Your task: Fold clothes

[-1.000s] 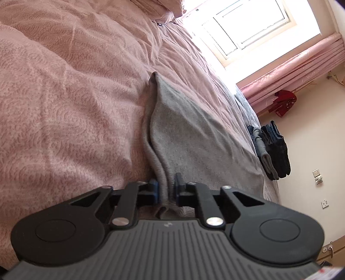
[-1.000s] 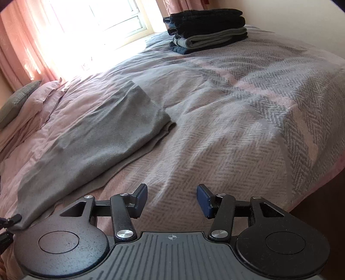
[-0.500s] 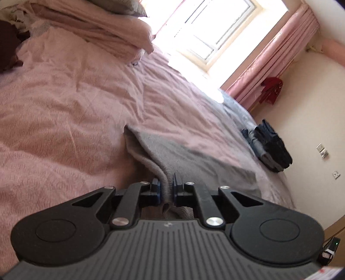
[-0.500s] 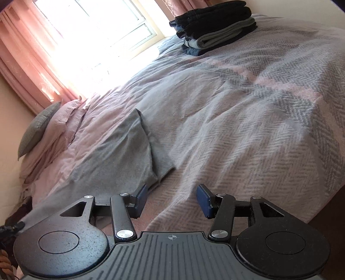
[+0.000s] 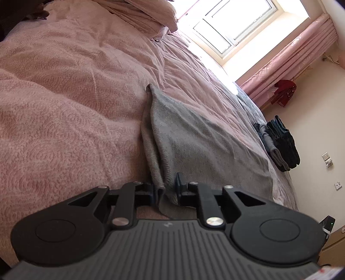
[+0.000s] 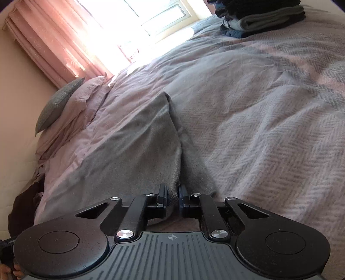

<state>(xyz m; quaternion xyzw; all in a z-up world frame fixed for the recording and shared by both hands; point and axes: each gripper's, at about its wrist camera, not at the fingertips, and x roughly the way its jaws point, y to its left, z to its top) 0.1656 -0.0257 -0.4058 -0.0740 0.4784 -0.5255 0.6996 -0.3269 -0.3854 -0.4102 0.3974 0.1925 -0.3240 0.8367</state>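
A pink bedspread (image 5: 64, 107) covered the bed, and a grey garment (image 5: 194, 140) lay flat across it, well apart from a stack of folded clothes (image 6: 258, 19) near the window. The left gripper (image 5: 165, 189) had the garment's near edge bunched between its jaws, which were opening slightly. The right gripper (image 6: 172, 198) was closing narrowly on another edge of the garment.
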